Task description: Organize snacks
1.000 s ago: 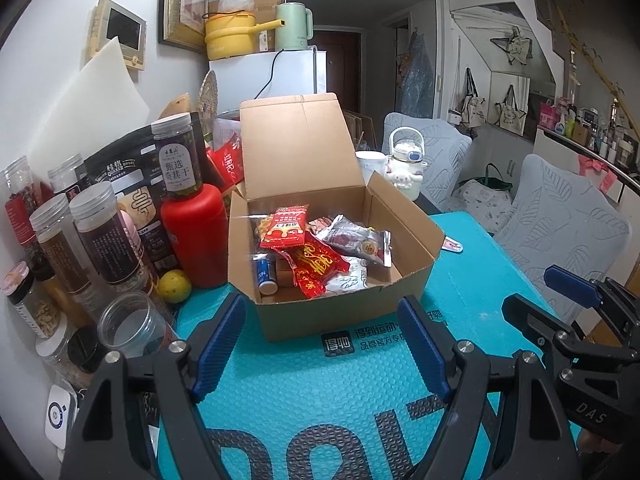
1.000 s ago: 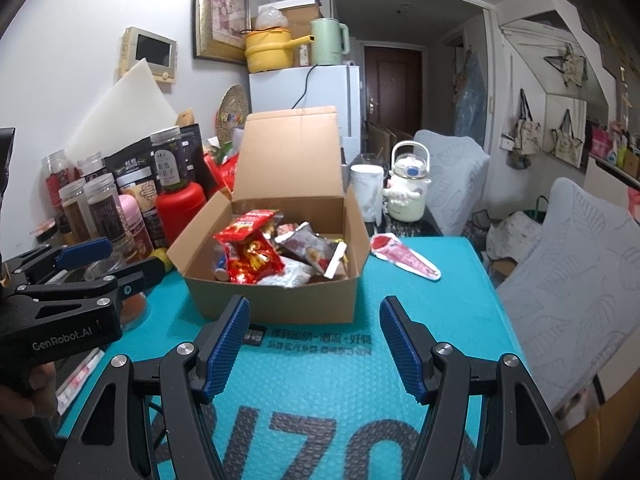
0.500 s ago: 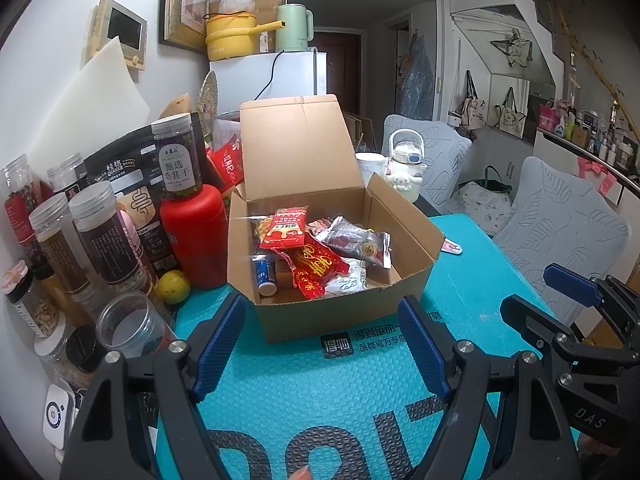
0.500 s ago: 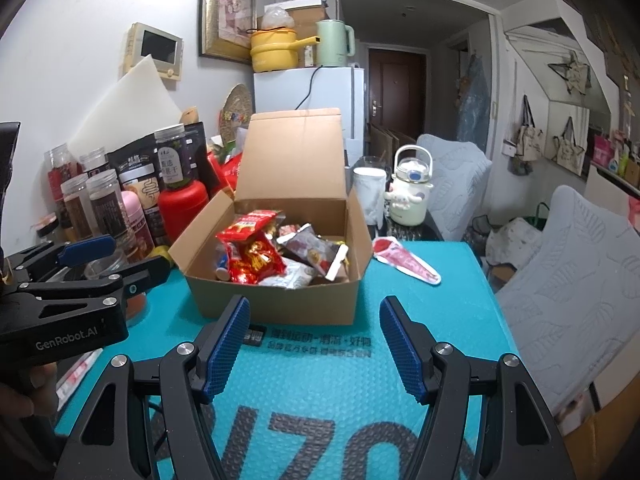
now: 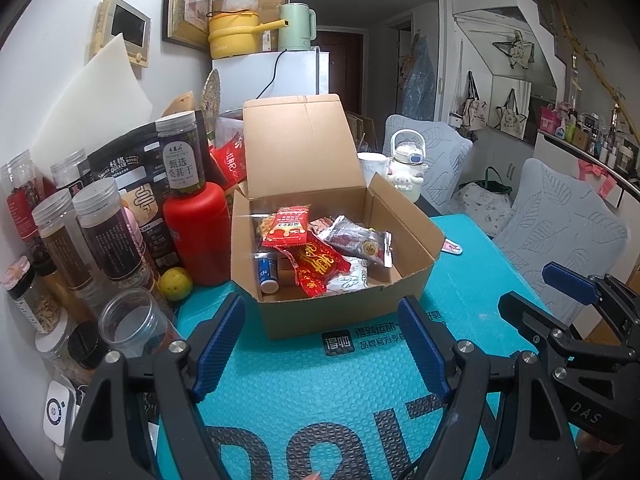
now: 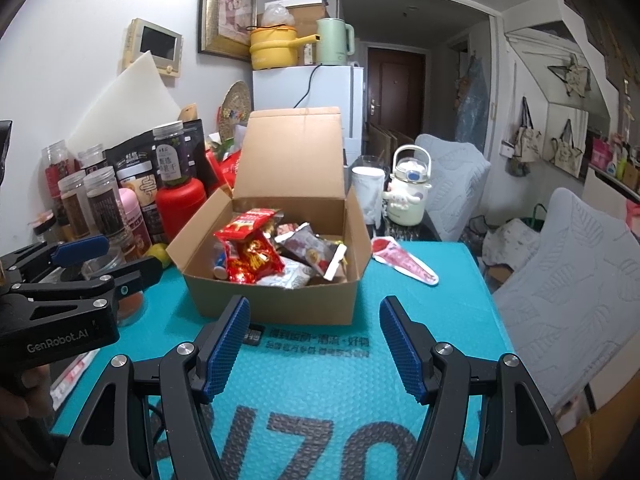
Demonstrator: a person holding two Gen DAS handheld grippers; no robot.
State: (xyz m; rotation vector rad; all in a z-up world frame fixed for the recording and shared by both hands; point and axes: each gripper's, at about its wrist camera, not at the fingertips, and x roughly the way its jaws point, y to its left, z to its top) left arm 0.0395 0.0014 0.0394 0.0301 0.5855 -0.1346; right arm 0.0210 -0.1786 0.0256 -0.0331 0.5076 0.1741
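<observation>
An open cardboard box [image 5: 344,312] [image 6: 276,306] with its lid up stands on the teal bubble mat. It holds several snacks: a red packet [image 5: 290,232] [image 6: 246,226], a red-gold packet [image 5: 318,262], a silver packet [image 5: 358,240] [image 6: 310,250] and a small blue tube [image 5: 267,274]. A red-white snack packet [image 6: 402,261] lies on the mat right of the box. My left gripper [image 5: 322,346] is open and empty, just in front of the box. My right gripper [image 6: 314,346] is open and empty, also in front of it.
Jars and bottles [image 5: 96,232], a red bottle [image 5: 198,236], a yellow-green fruit [image 5: 175,283] and an empty clear jar [image 5: 130,320] crowd the left. A white cup [image 6: 368,196] and white kettle [image 6: 408,192] stand behind the box. Padded chairs [image 6: 576,272] stand right.
Both grippers stay open and nearly still; the views shift only slightly. Nothing was taken or let go.
</observation>
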